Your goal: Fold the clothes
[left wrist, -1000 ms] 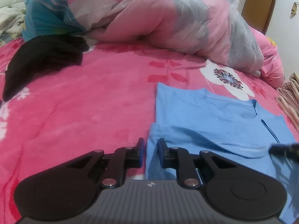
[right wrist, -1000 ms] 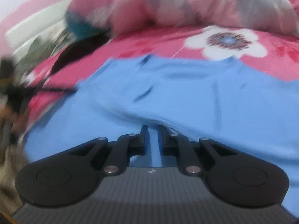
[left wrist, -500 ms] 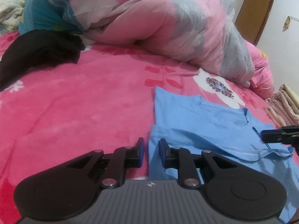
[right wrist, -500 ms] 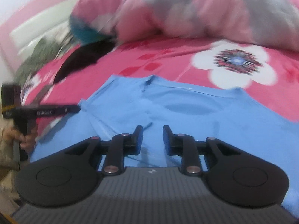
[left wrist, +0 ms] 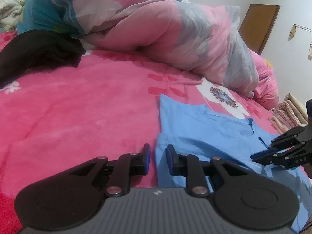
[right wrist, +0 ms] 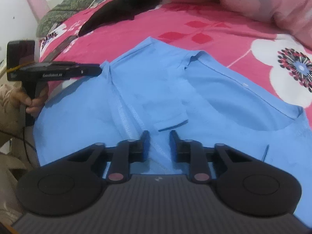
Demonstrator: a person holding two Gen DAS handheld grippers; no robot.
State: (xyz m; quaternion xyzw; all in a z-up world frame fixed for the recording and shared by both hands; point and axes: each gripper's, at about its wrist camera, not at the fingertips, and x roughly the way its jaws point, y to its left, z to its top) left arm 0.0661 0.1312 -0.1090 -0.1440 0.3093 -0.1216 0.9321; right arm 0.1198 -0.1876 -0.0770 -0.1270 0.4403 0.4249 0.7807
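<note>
Now blue shirt (right wrist: 195,89) flat on bed — beneath right gripper (right wrist: 159,136).

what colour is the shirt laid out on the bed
Light blue shirt, plain, no print; the right wrist view shows it best.

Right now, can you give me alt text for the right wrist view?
A blue shirt lies partly folded on a pink floral bedspread, with the right gripper low over it, its jaws just closing but still slightly apart, pinching nothing. At left a hand holds the left gripper at the shirt's edge; a black garment lies behind.
</note>
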